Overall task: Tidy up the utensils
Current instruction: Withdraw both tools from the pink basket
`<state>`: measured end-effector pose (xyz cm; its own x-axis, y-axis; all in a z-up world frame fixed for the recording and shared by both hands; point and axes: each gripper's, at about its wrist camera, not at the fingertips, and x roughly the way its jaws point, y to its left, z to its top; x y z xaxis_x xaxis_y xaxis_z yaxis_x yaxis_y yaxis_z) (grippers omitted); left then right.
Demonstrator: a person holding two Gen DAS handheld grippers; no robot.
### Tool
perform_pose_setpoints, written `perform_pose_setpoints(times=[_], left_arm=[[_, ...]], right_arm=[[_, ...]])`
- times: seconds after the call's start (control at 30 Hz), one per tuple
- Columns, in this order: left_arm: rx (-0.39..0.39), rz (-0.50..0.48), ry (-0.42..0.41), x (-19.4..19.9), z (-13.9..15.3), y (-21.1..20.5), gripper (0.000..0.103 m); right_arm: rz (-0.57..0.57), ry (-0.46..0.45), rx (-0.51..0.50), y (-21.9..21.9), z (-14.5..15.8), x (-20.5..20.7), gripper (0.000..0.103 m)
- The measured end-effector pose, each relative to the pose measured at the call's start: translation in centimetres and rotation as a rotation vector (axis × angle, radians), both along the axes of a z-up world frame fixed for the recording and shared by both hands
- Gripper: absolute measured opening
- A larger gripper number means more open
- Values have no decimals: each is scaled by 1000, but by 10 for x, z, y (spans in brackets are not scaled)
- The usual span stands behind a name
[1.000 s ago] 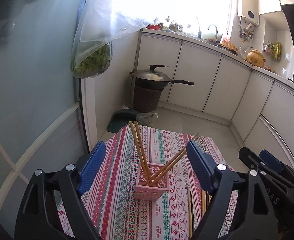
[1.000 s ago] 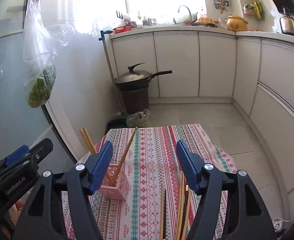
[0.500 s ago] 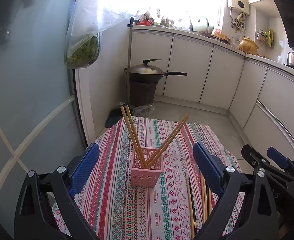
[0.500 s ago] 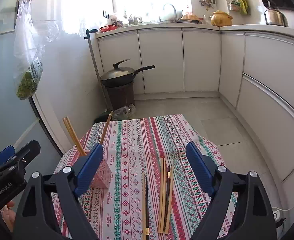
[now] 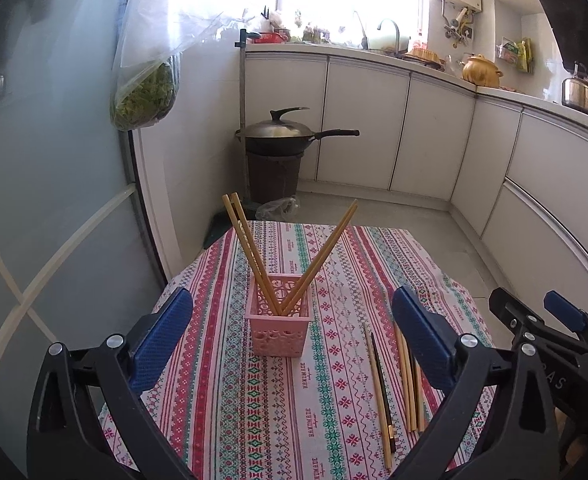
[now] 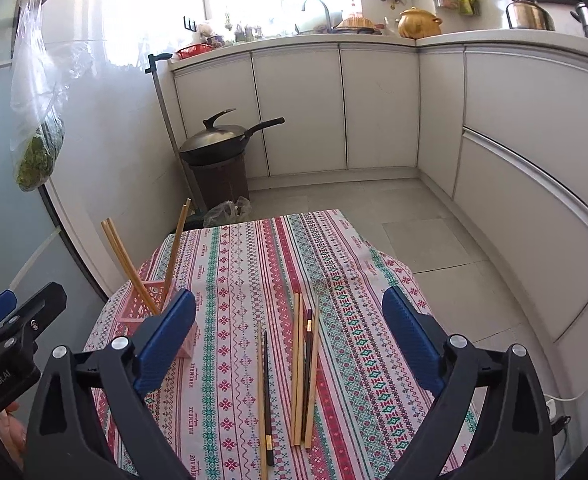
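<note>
Left wrist view showed a square pink lattice holder (image 5: pixel 280 330) holding slanted wooden chopsticks (image 5: pixel 254 256) on patterned cloth (image 5: pixel 230 400) — both grippers' jaws had just been opening, gaping empty.

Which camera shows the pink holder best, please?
The left wrist view: the pink holder stands whole and central between its open fingers. In the right wrist view the holder sits at the left edge, partly hidden behind a blue pad.

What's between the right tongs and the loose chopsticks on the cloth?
Nothing visible. The right tongs, jaws just opened wide and empty, point straight at the loose chopsticks lying flat on the cloth. The pink holder stands off to the left, clear of that path.
</note>
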<state>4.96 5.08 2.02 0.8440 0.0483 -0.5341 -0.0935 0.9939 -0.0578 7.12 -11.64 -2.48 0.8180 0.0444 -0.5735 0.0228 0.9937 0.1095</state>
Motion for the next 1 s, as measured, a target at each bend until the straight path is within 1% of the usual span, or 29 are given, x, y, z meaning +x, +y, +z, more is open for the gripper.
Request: perform_pose_setpoints(times=[0.37,0.57,0.8,1.0], left_arm=[[20,-18,26,-2,-9,-7,96],[38,-32,56,0,-19,-13,96],[51,-45,69,1,-26,-19,96],[44,-59,111,7,-39,-24,96]], right_arm=[[-12,15,-7,-10,-7,-9,96],[-17,54,4,-18,-18,-11,96],[-27,59,7,-24,-21,-11,96],[-37,103,17,-33,-32,-9,96]])
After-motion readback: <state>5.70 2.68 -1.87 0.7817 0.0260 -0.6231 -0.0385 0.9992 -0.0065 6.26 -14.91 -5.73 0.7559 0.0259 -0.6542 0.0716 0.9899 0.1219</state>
